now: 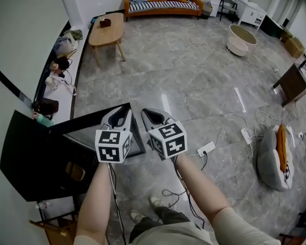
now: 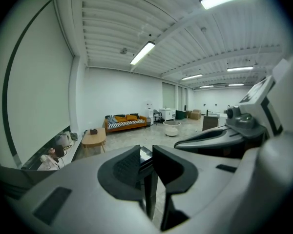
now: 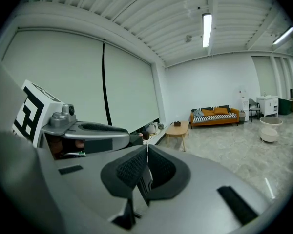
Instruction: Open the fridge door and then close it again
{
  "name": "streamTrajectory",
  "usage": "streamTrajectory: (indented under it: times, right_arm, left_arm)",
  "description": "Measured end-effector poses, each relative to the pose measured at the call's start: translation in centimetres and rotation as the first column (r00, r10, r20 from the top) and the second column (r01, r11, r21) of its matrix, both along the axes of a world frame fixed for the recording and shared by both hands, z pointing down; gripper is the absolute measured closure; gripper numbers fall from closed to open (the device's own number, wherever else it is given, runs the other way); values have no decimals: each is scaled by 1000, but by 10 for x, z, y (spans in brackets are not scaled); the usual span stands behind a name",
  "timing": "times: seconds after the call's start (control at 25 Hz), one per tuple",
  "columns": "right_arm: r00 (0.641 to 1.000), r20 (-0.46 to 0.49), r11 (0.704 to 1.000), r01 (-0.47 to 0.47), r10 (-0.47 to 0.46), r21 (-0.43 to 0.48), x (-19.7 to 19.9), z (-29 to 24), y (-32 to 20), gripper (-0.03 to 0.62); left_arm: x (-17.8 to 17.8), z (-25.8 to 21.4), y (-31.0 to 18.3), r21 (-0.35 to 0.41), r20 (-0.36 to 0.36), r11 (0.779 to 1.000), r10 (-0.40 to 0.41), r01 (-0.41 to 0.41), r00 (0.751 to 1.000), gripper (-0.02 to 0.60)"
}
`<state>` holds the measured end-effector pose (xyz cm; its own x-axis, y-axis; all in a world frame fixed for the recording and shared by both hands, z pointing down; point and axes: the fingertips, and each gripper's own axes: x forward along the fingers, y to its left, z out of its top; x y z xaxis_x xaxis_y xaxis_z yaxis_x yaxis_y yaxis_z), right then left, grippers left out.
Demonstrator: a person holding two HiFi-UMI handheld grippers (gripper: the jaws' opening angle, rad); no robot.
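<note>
The left claw [image 2: 146,151] has its two jaws a small way apart. They pinch the shiny top corner of the fridge door [image 1: 84,139], which fills the gap between the pads. The right claw [image 3: 147,150] is just beside it on the right. Its jaws are pressed tight together and there is nothing in them. Both claws point forward and a bit down, side by side, and each has a white cube with black squares on its back. Bare arms reach out to them from the bottom of the head view. The door is open: it stands out into the room from the fridge [image 1: 35,157], and its grey face is turned toward the person. The fridge is a low black box on the person's left, close to the white wall, and a small gold thing [image 1: 75,171] shows on the black. Under the claws is a grey stone floor [image 1: 194,80] with wires on it, and a white plug bar [image 1: 206,148] lies near the right arm. Farther off, a wooden table [image 1: 107,29] stands near the left wall. An orange sofa [image 1: 163,1] with a striped seat is against the far wall, and a round white tub [image 1: 242,39] sits on the floor to the right. Long lamps [image 2: 142,52] shine on the ribbed ceiling.
</note>
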<state>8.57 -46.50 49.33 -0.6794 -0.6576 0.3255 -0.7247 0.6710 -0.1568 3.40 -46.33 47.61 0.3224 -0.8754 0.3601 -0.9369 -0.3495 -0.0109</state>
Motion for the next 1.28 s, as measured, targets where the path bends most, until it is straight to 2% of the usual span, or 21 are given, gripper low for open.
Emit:
streamTrajectory:
  times: [0.48,0.68,0.72,0.8,0.84,1.04,1.16,1.28]
  right_arm:
    - [1000,-21,999,-5,4,-32,3,15,-7,597]
    - [1000,-7,1000,9,-9,-27,3,5,-5,595]
    - [1000,0,1000,18,-18,-25,1,3,-4,578]
    - [998,30,998,58,-57,-25,-5,-3,-1,432]
    - [996,46,997,79,-78,-17,-8,-8,0,390]
    - [980,51,981,188,-191,55,-13,-26,10,320]
    - [971,43,969,232,-236,87,-14,-36,13,293]
    - [969,55,965,234,-242,120,-13,-46,10,272]
  left_arm:
    - [-4,1,-12,12,12,1000,-2,2,1000,505]
    - [4,0,-7,-15,-22,999,33,-34,999,497]
    - [4,-2,-6,-15,-21,999,39,-39,999,488]
    - [-1,-8,-1,1,-21,999,34,-34,999,479]
    - [-5,-13,2,12,-27,1000,23,-22,999,479]
    - [-24,-35,23,34,-87,999,-29,32,996,563]
    - [-31,-43,33,37,-87,998,-43,46,995,575]
    - [-38,-48,41,35,-77,998,-51,54,996,575]
